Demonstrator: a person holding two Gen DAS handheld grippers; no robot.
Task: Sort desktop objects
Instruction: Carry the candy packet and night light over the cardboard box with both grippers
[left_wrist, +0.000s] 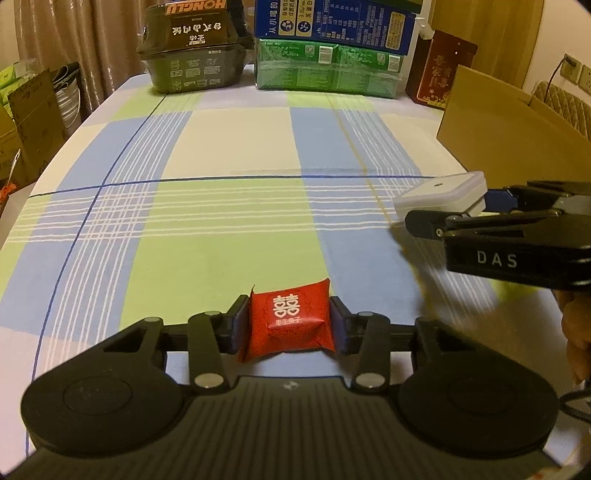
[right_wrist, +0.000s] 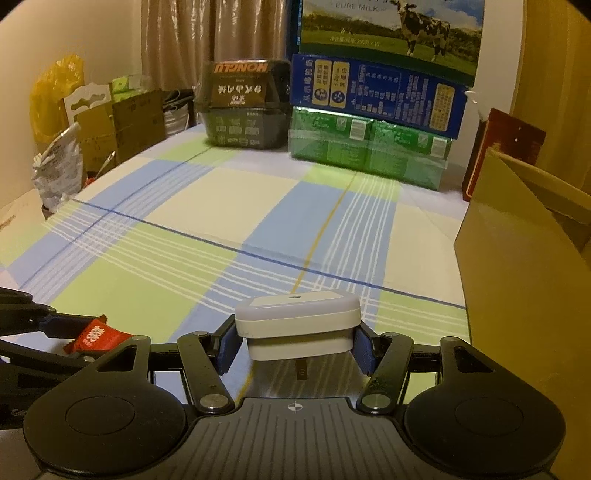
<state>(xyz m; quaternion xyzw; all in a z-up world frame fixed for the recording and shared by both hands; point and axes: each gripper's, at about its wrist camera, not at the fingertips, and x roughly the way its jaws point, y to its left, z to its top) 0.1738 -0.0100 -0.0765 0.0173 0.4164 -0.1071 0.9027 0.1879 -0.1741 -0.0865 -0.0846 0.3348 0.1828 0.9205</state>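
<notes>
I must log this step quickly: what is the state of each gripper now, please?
Left gripper: closed on the red candy packet.
Right gripper: closed on the white plug-in night light.

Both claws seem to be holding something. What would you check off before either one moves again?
1. Left gripper clamps the red foil candy packet on both sides: ok.
2. Right gripper pinches the white plastic plug-in night light: ok.
3. Night light's metal prong hangs free below: ok.
4. Open brown cardboard box stands close on the right: ok.
5. Checked tablecloth ahead is bare: ok.
6. Room inside the box: cannot tell.
</notes>
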